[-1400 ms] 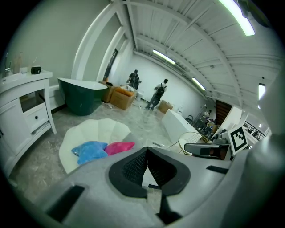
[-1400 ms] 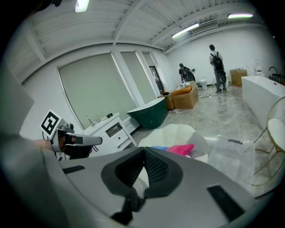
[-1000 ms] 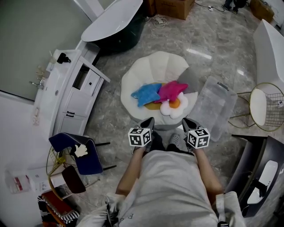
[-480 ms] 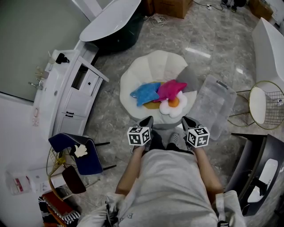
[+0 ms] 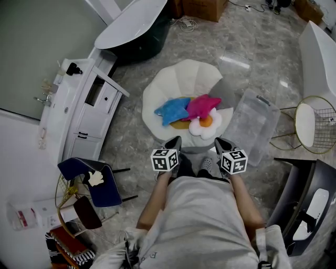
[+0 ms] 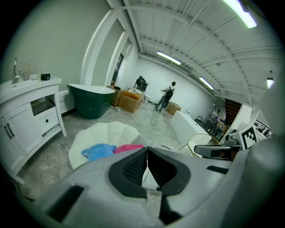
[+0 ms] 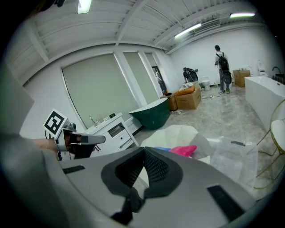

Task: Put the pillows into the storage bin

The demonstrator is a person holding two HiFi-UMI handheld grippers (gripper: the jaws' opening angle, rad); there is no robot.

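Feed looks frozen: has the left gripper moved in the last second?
No. The left gripper still hangs shut, just short of the front edge of the white shell-shaped seat, as before.

no legible text or labels

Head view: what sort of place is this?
Probably a bathroom-fittings showroom or warehouse rather than a home: a freestanding bathtub and a white vanity stand on an open marble-look floor, with cardboard boxes behind.
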